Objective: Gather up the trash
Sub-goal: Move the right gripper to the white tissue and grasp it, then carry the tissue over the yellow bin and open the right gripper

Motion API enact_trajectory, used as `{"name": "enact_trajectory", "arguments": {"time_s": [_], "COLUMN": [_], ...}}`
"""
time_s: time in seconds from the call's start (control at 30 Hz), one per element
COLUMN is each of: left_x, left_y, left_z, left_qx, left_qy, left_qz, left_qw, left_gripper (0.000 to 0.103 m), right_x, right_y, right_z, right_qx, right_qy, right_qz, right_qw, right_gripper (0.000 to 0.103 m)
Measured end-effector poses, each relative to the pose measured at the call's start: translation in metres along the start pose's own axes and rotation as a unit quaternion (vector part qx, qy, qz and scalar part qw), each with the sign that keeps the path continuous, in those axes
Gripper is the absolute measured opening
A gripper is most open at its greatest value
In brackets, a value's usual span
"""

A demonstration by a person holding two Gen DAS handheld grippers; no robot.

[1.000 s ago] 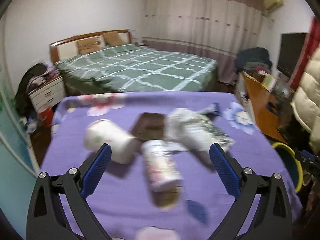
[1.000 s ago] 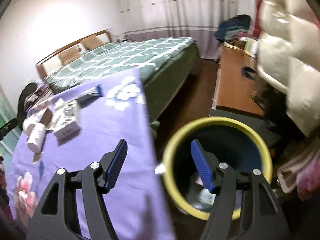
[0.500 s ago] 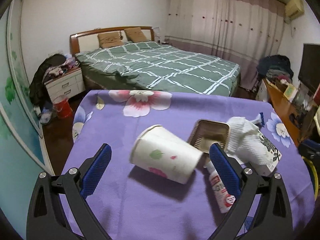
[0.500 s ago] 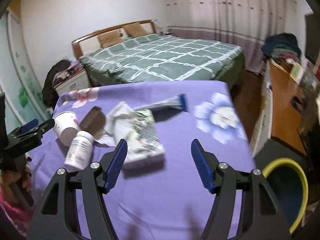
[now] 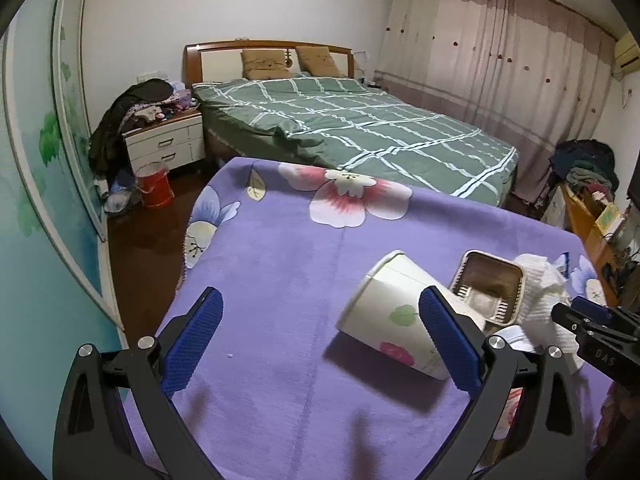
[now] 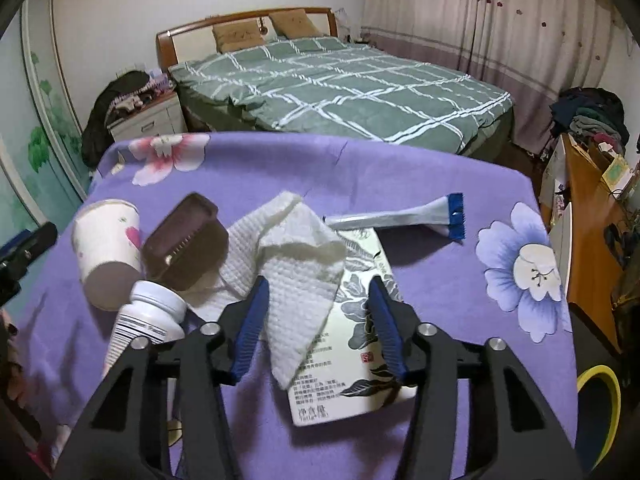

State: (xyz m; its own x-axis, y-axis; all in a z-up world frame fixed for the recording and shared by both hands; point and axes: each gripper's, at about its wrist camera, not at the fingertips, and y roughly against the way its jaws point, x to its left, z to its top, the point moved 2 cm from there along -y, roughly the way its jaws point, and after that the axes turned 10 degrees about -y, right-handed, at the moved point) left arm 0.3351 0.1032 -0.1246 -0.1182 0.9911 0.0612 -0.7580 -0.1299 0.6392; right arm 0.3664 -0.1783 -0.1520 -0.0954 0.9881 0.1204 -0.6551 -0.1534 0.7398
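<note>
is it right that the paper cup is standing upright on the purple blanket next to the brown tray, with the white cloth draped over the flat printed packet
Not quite. The paper cup is lying on its side, not upright; both wrist views show it. The rest holds: it lies on the purple blanket next to the brown tray, and the white cloth is draped over the flat printed packet.

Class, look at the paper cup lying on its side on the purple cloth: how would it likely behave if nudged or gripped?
The paper cup lies on its side, so a nudge would probably roll it in a curve, since it tapers. It looks empty and thin-walled, so likely light and easily crushed. It rests against the brown tray, which may block rolling that way.
</note>
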Motion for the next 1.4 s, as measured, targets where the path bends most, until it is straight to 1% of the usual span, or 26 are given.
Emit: {"name": "enact_trajectory", "arguments": {"time_s": [0.03, 0.13, 0.17, 0.2, 0.23, 0.3, 0.37, 0.5, 0.63, 0.87, 1.0, 1.13, 1.23, 1.33, 1.4], "left_x": [-0.001, -0.002, -0.002, -0.003, -0.003, -0.002, -0.002, -0.001, -0.001, -0.001, -0.003, -0.007, -0.011, -0.014, -0.017], "left_y": [-0.002, -0.005, -0.006, -0.007, -0.008, -0.009, -0.010, -0.013, -0.016, -0.015, -0.015, -0.011, -0.009, -0.007, -0.008], "left_z": [0.000, -0.002, -0.002, -0.003, -0.003, -0.002, -0.003, -0.003, -0.002, -0.003, -0.003, -0.002, -0.003, -0.003, -0.004], "left_qx": [0.002, 0.007, 0.008, 0.009, 0.010, 0.011, 0.013, 0.020, 0.021, 0.018, 0.018, 0.014, 0.012, 0.011, 0.011], "left_qy": [-0.002, -0.003, -0.004, -0.005, -0.005, -0.004, -0.003, -0.001, -0.002, -0.002, -0.006, -0.014, -0.020, -0.026, -0.031], "left_qz": [0.004, 0.006, 0.005, 0.005, 0.005, 0.004, 0.005, 0.004, 0.003, 0.000, -0.001, -0.001, -0.004, -0.004, -0.004], "left_qw": [1.0000, 1.0000, 0.9999, 0.9999, 0.9999, 0.9999, 0.9999, 0.9998, 0.9998, 0.9998, 0.9998, 0.9998, 0.9997, 0.9996, 0.9994], "left_gripper": [0.097, 0.097, 0.097, 0.097, 0.097, 0.097, 0.097, 0.097, 0.097, 0.097, 0.097, 0.097, 0.097, 0.097, 0.097], "right_x": [0.001, 0.004, 0.006, 0.007, 0.009, 0.010, 0.009, 0.001, -0.004, -0.020, -0.042, -0.072, -0.099, -0.134, -0.157], "right_y": [-0.001, -0.001, -0.001, -0.001, 0.000, 0.001, 0.002, 0.005, 0.018, 0.063, 0.093, 0.123, 0.143, 0.162, 0.174], "right_z": [0.000, -0.002, -0.003, -0.003, -0.004, -0.005, -0.005, -0.004, -0.003, -0.002, -0.006, -0.014, -0.021, -0.031, -0.039], "right_qx": [-0.001, -0.005, -0.009, -0.012, -0.013, -0.014, -0.014, -0.006, -0.011, -0.043, -0.064, -0.093, -0.114, -0.135, -0.149], "right_qy": [0.002, 0.008, 0.013, 0.018, 0.022, 0.022, 0.018, -0.005, -0.018, -0.043, -0.074, -0.109, -0.138, -0.173, -0.194], "right_qz": [0.000, 0.004, 0.002, -0.001, -0.001, 0.007, 0.008, 0.029, 0.044, 0.072, 0.082, 0.081, 0.069, 0.049, 0.023], "right_qw": [1.000, 1.000, 1.000, 1.000, 1.000, 1.000, 1.000, 1.000, 0.999, 0.996, 0.992, 0.986, 0.981, 0.974, 0.969], "right_gripper": [0.046, 0.036, 0.029, 0.024, 0.022, 0.011, 0.004, 0.002, 0.002, 0.002, 0.002, 0.002, 0.002, 0.002, 0.002]}}
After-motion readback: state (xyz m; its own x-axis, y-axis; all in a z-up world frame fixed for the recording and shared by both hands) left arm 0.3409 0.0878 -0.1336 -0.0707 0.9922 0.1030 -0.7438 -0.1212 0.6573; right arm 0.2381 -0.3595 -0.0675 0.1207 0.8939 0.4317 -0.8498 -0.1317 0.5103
